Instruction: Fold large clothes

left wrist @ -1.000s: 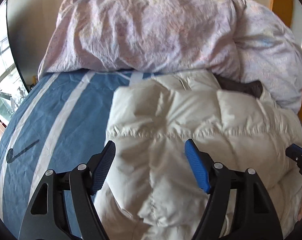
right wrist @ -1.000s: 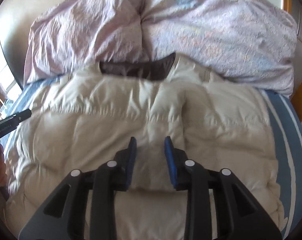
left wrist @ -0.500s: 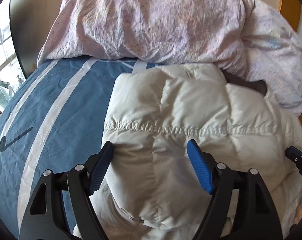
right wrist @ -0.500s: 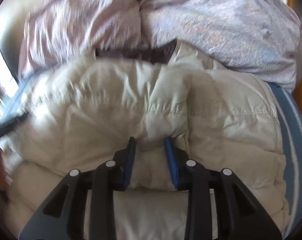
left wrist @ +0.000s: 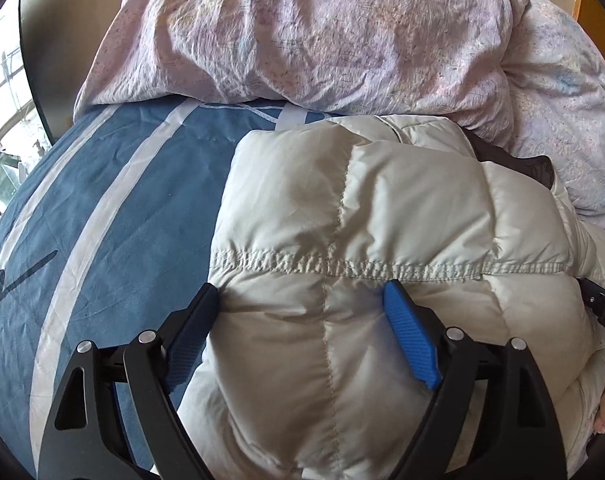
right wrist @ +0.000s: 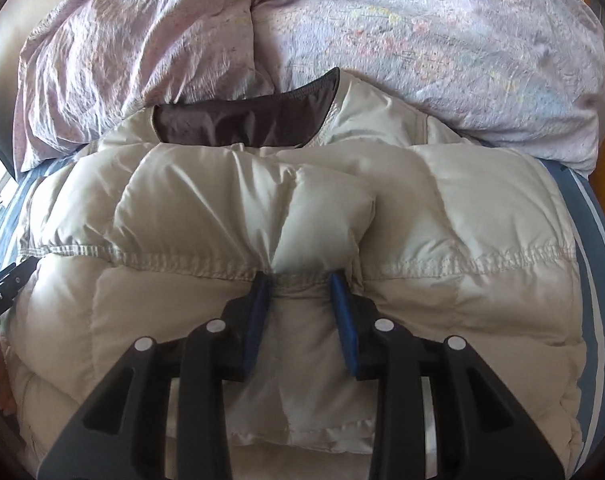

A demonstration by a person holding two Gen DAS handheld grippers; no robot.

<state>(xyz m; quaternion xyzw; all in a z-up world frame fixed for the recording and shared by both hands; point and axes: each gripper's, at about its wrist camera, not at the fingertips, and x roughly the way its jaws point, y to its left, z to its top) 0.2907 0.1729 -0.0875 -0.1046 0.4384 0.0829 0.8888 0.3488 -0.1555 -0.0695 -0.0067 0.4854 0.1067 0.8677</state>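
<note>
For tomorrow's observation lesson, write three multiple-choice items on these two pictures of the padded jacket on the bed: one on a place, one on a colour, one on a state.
1. Where does the jacket's collar end lie?
A. against the pillows
B. over the bed's foot
C. on the floor

2. What colour is the jacket's lining?
A. red
B. dark brown
C. green

3. What are the right tongs doing?
A. hanging above the jacket, holding nothing
B. pinching a fold of the jacket
C. holding a pillow

Answers:
1 A, the collar meets the pillows.
2 B, brown shows inside the neck.
3 B, padding is bunched between both pads.
</note>
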